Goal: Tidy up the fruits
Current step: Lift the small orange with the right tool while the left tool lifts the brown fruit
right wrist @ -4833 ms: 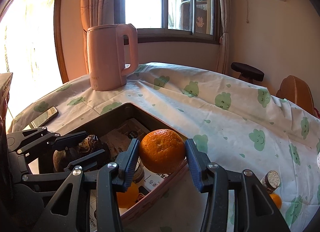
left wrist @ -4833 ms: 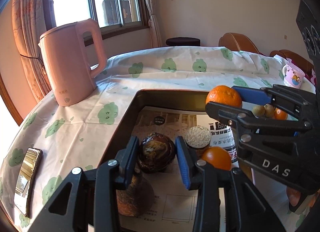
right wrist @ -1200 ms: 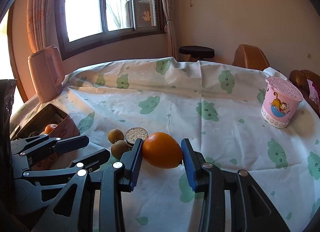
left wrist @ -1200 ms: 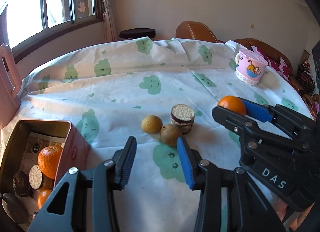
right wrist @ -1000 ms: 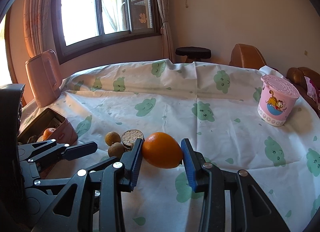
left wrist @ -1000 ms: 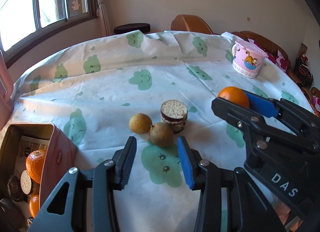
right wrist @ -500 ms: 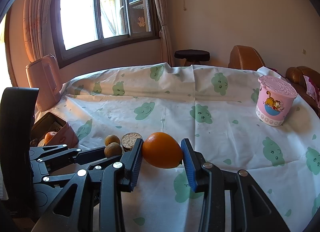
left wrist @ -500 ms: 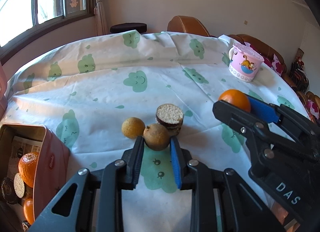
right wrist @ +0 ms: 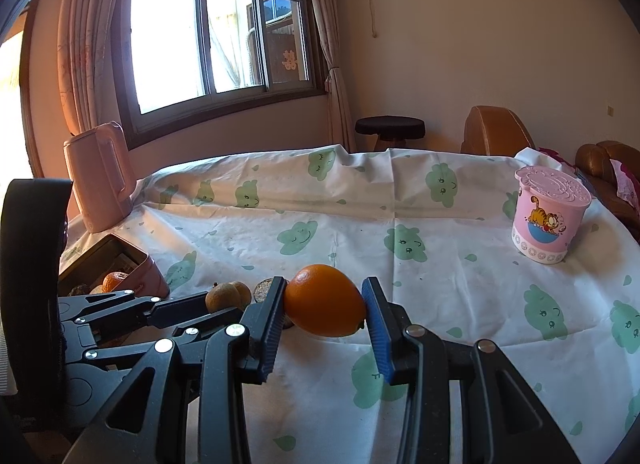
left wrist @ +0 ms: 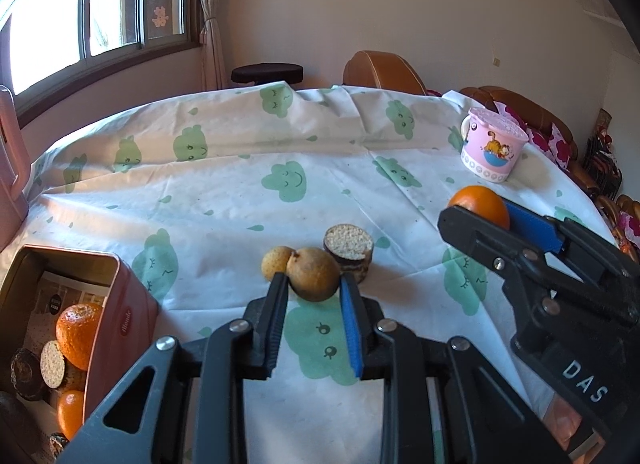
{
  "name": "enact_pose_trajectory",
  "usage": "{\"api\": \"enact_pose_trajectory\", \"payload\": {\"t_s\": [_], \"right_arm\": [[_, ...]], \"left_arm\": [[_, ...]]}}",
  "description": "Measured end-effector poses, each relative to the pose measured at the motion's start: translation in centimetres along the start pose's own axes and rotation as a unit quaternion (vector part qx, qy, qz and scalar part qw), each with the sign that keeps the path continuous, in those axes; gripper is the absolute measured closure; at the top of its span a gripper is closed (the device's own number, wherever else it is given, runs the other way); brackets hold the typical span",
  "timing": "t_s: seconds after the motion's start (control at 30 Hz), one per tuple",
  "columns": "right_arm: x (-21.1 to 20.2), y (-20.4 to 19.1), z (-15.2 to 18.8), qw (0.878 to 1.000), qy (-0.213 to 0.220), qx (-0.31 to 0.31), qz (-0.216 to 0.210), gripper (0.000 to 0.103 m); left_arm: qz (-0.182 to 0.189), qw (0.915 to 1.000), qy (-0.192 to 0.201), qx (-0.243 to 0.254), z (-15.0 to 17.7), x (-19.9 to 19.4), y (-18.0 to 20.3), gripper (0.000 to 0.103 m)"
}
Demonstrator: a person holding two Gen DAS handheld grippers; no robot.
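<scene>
My left gripper (left wrist: 313,284) is shut on a small brown round fruit (left wrist: 313,278) just above the cloud-print tablecloth. A second small brown fruit (left wrist: 275,262) lies beside it, with a round cake (left wrist: 349,250) behind. My right gripper (right wrist: 325,306) is shut on an orange (right wrist: 323,306), held above the cloth; the orange also shows in the left wrist view (left wrist: 480,206). The pink tin box (left wrist: 116,314) at the left holds oranges (left wrist: 76,328) and cakes; it also shows in the right wrist view (right wrist: 142,268).
A pink lidded cartoon cup (right wrist: 548,220) stands at the right of the table. A pink kettle (right wrist: 100,176) stands at the back left. Brown chairs (right wrist: 496,132) and a black stool (right wrist: 390,128) stand behind the table.
My left gripper has closed on the small brown fruit and raised it slightly. My right gripper still holds the orange and has barely moved.
</scene>
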State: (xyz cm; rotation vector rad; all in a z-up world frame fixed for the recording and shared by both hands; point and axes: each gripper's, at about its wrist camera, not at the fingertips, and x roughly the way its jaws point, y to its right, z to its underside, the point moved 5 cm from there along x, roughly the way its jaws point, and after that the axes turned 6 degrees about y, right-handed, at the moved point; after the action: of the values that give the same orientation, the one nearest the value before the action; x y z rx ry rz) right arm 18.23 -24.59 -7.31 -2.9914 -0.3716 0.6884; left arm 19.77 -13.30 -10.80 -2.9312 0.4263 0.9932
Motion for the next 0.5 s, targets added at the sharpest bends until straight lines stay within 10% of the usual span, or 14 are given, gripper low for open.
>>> {"api": "enact_pose_trajectory", "payload": {"t_s": [0.5], "right_arm": [[-1.2, -0.3, -0.3, 0.999, 0.033, -0.009, 0.0, 0.062]], "left_arm": [[-0.017, 0.9991, 0.038, 0.002, -0.4, -1.5, -0.2, 0.075]]}}
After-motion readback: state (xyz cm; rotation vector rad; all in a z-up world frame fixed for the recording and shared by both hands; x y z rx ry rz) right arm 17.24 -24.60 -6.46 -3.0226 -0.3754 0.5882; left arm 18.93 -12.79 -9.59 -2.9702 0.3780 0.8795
